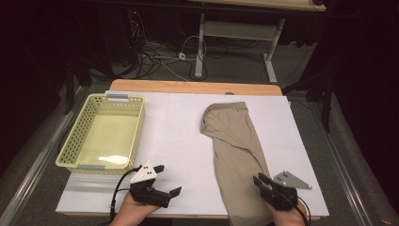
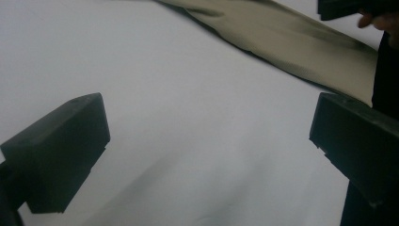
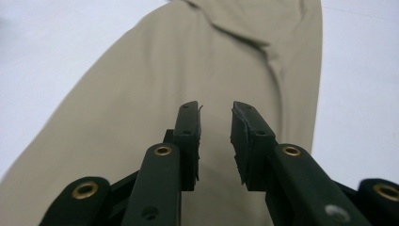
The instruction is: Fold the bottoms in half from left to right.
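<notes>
A: Which tongs sit nearer the cloth?

B: The right tongs (image 1: 261, 181), over its near end, jaws slightly parted, gripping nothing. The left tongs (image 1: 165, 180) gape wide, empty, off to its left.

A: And the cloth?

B: The tan garment (image 1: 235, 150) runs lengthwise away from them, folded narrow, smooth, collar end farthest.

The trousers (image 1: 235, 150) are running off the near edge of the high view, so their near end is going unseen; the right gripper (image 1: 261, 181) is covering a patch of them there. In the right gripper view the cloth (image 3: 155, 94) is being cut at the top and the bottom edge. In the left gripper view it (image 2: 282, 37) is running out at the top and right, and both jaws are being cropped by the frame. The basket (image 1: 96, 162) wall is hiding part of its floor.
</notes>
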Demonstrator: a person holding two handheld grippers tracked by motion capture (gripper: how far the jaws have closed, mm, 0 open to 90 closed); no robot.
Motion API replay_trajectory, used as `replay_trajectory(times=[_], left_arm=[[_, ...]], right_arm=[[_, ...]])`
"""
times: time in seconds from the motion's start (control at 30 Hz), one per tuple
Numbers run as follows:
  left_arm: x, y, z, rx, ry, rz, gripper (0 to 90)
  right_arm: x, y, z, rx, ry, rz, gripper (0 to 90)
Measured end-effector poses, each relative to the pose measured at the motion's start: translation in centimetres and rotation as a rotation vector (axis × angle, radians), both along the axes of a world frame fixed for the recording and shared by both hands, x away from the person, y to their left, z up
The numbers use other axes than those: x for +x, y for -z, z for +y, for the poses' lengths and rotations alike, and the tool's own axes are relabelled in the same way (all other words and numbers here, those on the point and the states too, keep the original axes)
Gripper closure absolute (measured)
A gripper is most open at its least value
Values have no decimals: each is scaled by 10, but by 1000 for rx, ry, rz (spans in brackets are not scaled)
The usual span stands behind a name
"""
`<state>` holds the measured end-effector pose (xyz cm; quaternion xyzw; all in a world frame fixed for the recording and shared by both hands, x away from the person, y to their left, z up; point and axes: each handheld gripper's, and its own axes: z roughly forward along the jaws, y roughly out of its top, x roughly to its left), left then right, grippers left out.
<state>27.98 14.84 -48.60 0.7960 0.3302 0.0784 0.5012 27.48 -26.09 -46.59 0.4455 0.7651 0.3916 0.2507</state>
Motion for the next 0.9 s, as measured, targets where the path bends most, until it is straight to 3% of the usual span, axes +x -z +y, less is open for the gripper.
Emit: replay_trajectory(times=[0.23,0.37,0.47,0.5,0.53,0.63,0.77,0.9], left_arm=[[1,0,2,-24,7,2,0],[-1,0,0,-4,16,-14,0],[-1,-4,3,16,7,-60,0],[0,-5,6,45,-19,-100,0],[1,-5,8,62,-38,-115,0],[6,-1,10,64,-48,-81,0],[3,-1,8,73,-61,-99,0],[4,-1,9,59,-68,-91,0]], right_arm=[[70,-4,13,-65,31,43,665],[96,1,16,-92,43,65,658],[105,4,18,-110,34,77,678],[106,4,18,-111,29,79,684],[108,5,18,-112,28,83,699],[110,8,17,-101,17,92,751],[111,7,16,-94,-5,89,879],[111,2,10,-83,7,70,890]])
